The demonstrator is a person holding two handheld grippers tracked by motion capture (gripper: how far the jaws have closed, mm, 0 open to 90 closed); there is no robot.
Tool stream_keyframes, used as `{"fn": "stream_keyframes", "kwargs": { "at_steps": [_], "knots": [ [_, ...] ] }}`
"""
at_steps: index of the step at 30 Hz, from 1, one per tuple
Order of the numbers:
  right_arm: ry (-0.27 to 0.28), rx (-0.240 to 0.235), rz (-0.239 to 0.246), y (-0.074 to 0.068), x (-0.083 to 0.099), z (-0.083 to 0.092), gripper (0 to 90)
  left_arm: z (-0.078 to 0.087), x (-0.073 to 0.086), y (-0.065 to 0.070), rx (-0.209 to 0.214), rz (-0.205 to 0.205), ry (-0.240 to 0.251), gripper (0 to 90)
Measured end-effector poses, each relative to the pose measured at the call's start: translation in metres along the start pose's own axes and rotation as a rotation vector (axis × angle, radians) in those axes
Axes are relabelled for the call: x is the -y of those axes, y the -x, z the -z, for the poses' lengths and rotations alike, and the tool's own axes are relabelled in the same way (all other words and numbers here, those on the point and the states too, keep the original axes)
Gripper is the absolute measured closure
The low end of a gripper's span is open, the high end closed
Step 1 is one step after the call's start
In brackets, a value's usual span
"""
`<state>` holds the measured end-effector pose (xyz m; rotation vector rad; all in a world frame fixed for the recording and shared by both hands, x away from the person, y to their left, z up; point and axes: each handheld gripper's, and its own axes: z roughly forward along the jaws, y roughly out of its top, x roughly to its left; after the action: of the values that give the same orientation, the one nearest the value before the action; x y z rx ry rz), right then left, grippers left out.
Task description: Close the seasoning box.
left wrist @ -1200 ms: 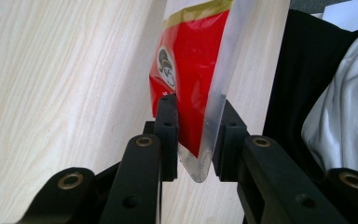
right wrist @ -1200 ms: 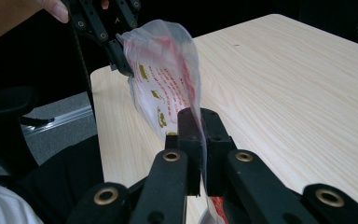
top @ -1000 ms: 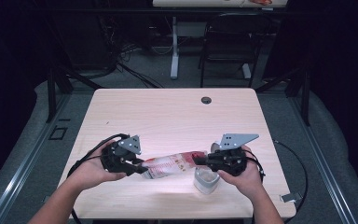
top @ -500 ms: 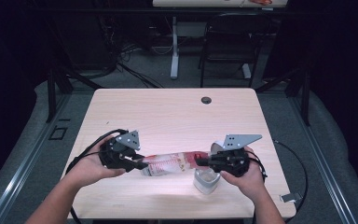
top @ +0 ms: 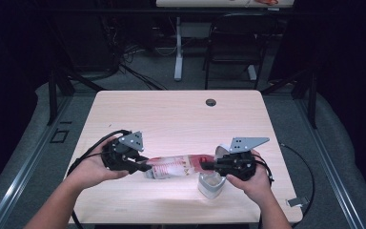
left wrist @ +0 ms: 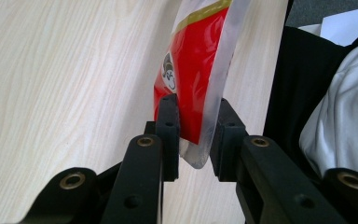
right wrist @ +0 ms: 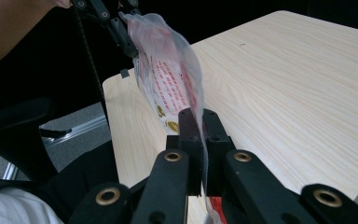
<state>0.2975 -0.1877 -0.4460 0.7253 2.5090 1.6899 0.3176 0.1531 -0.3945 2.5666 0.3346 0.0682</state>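
In the high view, the red-and-clear plastic snack bag (top: 176, 166) hangs stretched level above the near part of the pale wooden counter (top: 171, 114), held at its left end by the left hand-held gripper (top: 145, 167) and at its right end by the right hand-held gripper (top: 204, 165); compared with a second ago the left one has drawn slightly outward to the left, so the bag looks pulled tauter, while the right one has not shifted. A small white cup (top: 211, 185) stands on the counter just below the right end of the bag. In the left gripper view, its two black jaws sit either side of the bag's sealed end (left wrist: 193, 107), pinching it. In the right gripper view, the jaws are pressed together on the thin clear edge of the bag (right wrist: 177, 79). This looks like a pull to tear the bag open, probably for pouring into the cup; no tear shows yet.
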Motion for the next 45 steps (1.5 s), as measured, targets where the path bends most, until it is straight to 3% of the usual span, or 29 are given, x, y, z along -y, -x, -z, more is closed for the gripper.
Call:
{"fn": "stream_keyframes", "kwargs": {
  "at_steps": [16,45],
  "knots": [
    [0.013,-0.014,-0.048,0.007,0.004,0.004,90.0,0.007,-0.010,0.000,-0.005,-0.011,0.012,76.4],
    [0.020,-0.017,-0.068,0.012,0.008,0.008,90.0,0.011,-0.019,-0.002,-0.004,-0.024,0.023,77.5]
  ]
}}
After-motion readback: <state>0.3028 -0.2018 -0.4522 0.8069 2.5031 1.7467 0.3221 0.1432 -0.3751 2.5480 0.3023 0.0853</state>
